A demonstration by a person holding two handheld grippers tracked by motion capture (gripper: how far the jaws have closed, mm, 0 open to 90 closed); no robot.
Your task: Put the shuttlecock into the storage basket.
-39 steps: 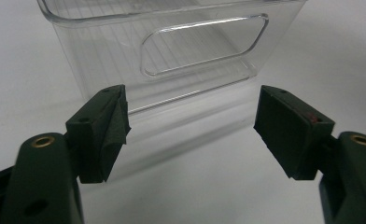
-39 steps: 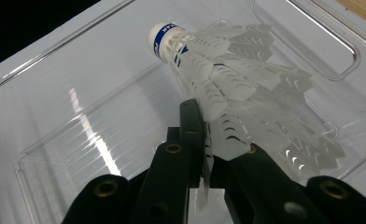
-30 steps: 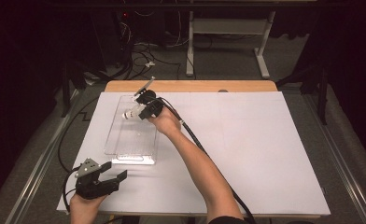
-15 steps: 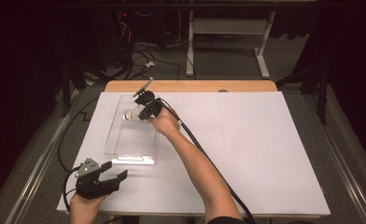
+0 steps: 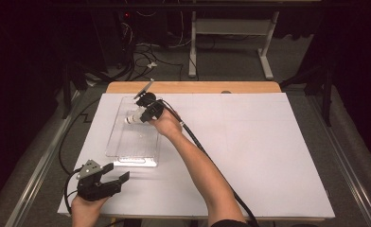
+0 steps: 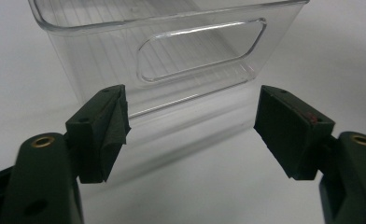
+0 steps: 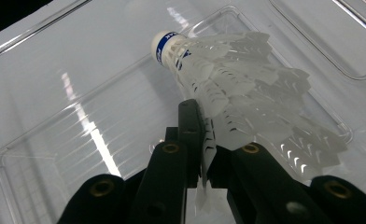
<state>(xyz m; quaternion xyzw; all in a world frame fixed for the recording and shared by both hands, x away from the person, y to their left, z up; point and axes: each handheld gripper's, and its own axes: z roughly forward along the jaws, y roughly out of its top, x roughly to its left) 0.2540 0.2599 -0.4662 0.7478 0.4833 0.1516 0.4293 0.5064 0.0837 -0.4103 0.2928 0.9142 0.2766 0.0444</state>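
My right gripper point(image 5: 143, 113) hangs over the far end of the clear plastic bin point(image 5: 127, 151), its 2 jaws pinched on the feathered skirt of a white shuttlecock point(image 7: 228, 88). In the right gripper view the skirt's edge is squeezed between my black jaws, and the cork tip with its blue band point(image 7: 165, 44) points away from me, above the bin's ribbed floor point(image 7: 78, 140); I cannot tell whether the tip touches it. From the high view the shuttlecock point(image 5: 132, 118) shows as a small white shape just left of that gripper, inside the bin's outline. My left gripper point(image 5: 109, 182) sits near the table's front edge, just in front of the bin's near wall, on the white table cover point(image 5: 269, 156). Its 2 jaws stand spread wide with nothing between them, and in the left gripper view they frame the bin's handle cutout point(image 6: 200, 51).
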